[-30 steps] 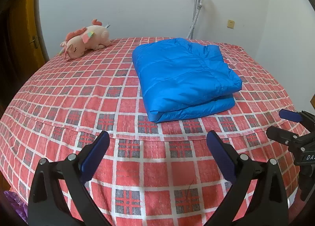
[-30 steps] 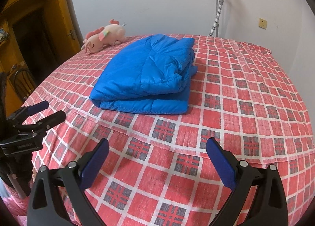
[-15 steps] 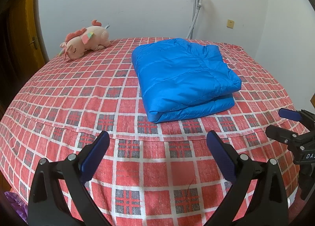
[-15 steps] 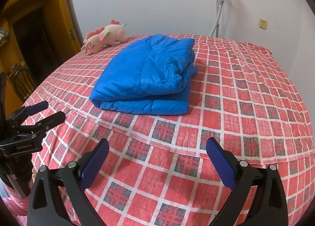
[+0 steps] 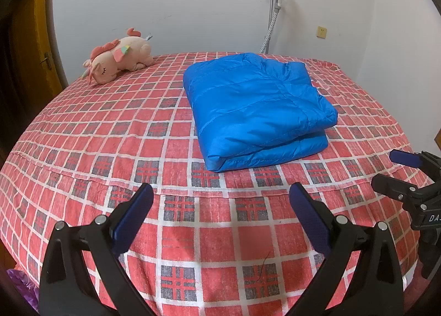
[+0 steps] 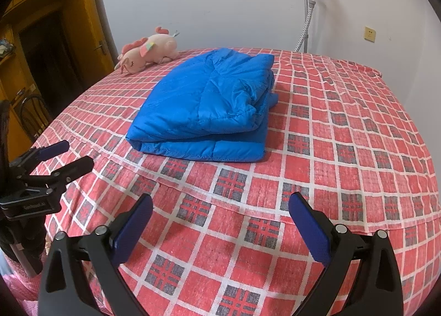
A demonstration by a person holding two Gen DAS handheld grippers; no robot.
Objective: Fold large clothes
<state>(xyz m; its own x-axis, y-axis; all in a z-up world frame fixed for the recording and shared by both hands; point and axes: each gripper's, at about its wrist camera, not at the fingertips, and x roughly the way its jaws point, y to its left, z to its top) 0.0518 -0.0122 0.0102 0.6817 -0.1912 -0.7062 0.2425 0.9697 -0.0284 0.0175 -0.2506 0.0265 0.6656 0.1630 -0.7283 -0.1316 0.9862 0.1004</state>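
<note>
A blue puffer jacket (image 5: 256,110) lies folded into a thick rectangle in the middle of the bed; it also shows in the right wrist view (image 6: 209,106). My left gripper (image 5: 220,214) is open and empty, held back over the near edge of the bed, apart from the jacket. My right gripper (image 6: 220,216) is open and empty, also back at the near edge. The right gripper shows at the right edge of the left wrist view (image 5: 397,170), and the left gripper at the left edge of the right wrist view (image 6: 63,156).
The bed has a red checked sheet (image 5: 110,134). A pink plush unicorn (image 5: 118,55) lies at the far left corner. A garment steamer pole (image 5: 273,13) stands by the back wall. A wooden door (image 6: 52,48) is to the left.
Both grippers stay open and nearly still; the views have shifted only very slightly. The jacket has not moved.
</note>
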